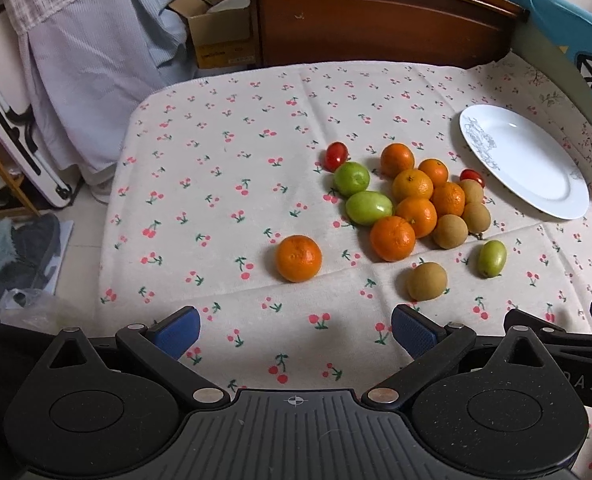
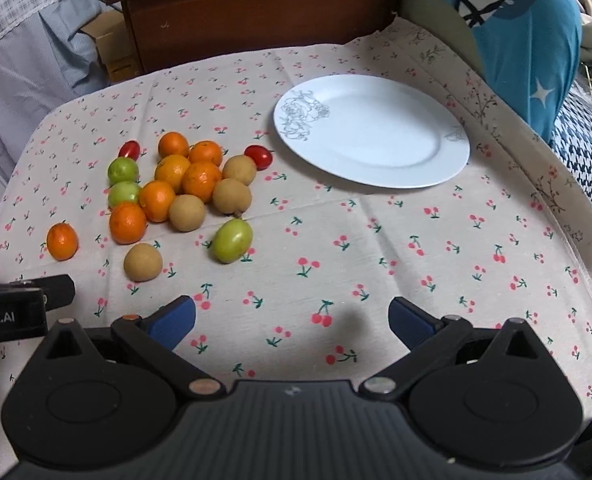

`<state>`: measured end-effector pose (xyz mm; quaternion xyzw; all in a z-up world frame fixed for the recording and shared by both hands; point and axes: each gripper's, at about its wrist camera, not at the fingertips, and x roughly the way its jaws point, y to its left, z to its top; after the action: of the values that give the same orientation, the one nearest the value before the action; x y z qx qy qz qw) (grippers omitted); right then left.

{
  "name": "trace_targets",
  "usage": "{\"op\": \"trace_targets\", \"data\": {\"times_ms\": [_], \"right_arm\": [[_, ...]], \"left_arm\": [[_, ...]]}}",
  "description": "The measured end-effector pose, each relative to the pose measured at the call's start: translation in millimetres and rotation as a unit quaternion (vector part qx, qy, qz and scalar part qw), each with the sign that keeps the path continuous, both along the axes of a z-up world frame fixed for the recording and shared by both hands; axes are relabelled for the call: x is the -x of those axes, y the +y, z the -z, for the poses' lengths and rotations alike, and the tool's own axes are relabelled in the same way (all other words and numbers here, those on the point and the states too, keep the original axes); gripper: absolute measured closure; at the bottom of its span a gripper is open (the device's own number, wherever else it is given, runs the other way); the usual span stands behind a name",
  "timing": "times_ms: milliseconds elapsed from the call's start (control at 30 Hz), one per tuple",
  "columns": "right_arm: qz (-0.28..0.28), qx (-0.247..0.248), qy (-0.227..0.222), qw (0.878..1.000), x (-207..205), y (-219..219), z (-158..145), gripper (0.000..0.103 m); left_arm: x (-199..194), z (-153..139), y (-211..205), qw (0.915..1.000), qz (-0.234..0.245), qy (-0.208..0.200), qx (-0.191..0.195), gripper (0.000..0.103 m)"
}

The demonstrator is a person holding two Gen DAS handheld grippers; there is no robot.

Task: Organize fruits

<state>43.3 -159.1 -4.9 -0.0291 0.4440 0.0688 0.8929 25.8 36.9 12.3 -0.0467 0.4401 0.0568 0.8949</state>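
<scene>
Both grippers hang over the near part of a table covered by a cherry-print cloth (image 1: pixel 224 184), pointing down at it. The left gripper (image 1: pixel 296 334) has its blue-padded jaws spread wide with only cloth between them; the right gripper (image 2: pixel 292 322) stands just as wide and holds nothing either. In the left wrist view only a dark edge of the right gripper shows at the right border, and in the right wrist view the left one is cut off at the left edge, with part of a printed label legible.

The fruit lies loose on the cloth, none of it on the white oval plate (image 2: pixel 447 160), which sits just to the right of the pile and is bare apart from a grey line drawing on its rim. The pile (image 1: pixel 411 196) is a tight cluster of small oranges touching each other, with two green fruits on its left side, round tan-brown fruits on its right, and a cherry tomato (image 1: pixel 335 155) at the far left. A second tomato (image 2: pixel 258 156) lies between the pile and the plate; in the left wrist view it is half hidden behind other fruit. Three pieces lie apart on the near side: a lone orange (image 1: pixel 298 258), a lone brown fruit (image 1: pixel 427 281) and a green oval fruit (image 2: pixel 232 240). What kind the green and brown fruits are is hard to tell.

Beyond the table stand a dark wooden headboard (image 1: pixel 375 20) and a cardboard box (image 1: pixel 220 36) whose contents are mostly hidden.
</scene>
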Motion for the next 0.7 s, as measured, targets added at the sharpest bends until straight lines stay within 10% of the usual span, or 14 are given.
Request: {"op": "trace_targets", "data": {"times_ms": [700], "right_arm": [[-0.015, 0.012, -0.016, 1.000, 1, 11, -7, 0.002]], "left_arm": [[7, -3, 3, 1.0000, -0.003, -0.001, 0.002, 0.001]]}}
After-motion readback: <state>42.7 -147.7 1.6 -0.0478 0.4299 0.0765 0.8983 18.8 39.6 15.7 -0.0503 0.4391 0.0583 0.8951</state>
